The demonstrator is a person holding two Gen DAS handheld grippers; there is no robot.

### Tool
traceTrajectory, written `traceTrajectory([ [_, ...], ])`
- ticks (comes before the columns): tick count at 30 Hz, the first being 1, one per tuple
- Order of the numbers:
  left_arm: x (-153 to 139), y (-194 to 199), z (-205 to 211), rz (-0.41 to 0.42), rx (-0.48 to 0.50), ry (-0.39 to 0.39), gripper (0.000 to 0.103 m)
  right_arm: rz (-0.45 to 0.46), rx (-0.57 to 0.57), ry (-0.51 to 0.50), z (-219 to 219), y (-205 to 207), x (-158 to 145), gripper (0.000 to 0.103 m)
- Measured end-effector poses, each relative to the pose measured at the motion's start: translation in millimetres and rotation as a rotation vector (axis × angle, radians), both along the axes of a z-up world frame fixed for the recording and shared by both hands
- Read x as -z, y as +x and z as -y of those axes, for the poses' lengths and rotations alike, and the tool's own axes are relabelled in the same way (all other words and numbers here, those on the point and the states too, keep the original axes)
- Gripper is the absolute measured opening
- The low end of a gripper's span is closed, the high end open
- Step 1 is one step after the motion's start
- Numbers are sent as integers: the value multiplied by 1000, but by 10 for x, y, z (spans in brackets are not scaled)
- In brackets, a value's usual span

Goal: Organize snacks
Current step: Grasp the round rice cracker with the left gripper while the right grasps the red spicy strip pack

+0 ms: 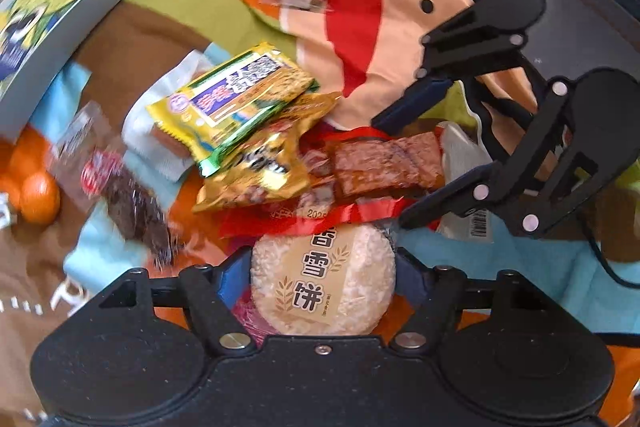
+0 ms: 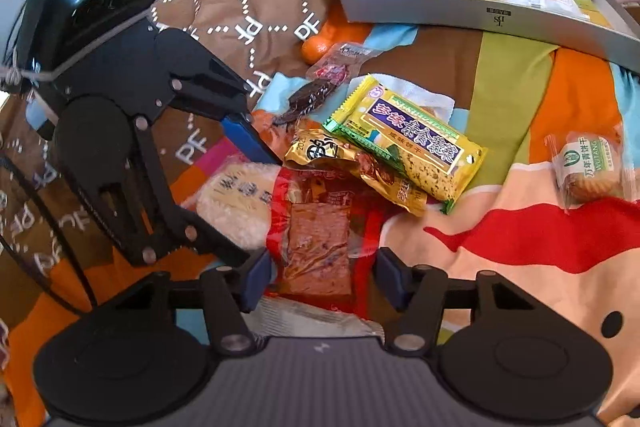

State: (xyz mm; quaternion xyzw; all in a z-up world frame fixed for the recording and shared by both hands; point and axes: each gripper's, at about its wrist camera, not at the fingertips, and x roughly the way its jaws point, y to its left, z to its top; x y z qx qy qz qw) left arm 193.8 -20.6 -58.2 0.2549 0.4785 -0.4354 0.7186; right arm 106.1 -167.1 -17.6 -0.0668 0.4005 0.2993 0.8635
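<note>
1. Black-framed left gripper [image 1: 323, 281] has its blue pads at either side of a round rice cracker [image 1: 323, 287], seemingly clamped on it.
2. Right gripper [image 2: 322, 283] is spread open around a red tofu packet [image 2: 318, 239].
3. Beyond lie a gold packet [image 2: 360, 171] and a yellow packet [image 2: 408, 143] on the patterned blanket [image 2: 516, 75].
4. Farthest, a grey tray [image 2: 492, 17] holds snacks.
</note>
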Motion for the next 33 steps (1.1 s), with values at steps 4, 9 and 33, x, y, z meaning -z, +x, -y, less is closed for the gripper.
traceTrajectory([
  [4, -10, -76, -91, -25, -185, -11, 76, -4, -22, -29, 29, -74, -23, 61],
  [9, -38, -179, -141, -58, -401, 0, 76, -25, -32, -41, 26, -42, -48, 71],
  [33, -59, -329, -145, -65, -503, 14, 75, 80, -61, -105, -114, -242, 17, 51],
])
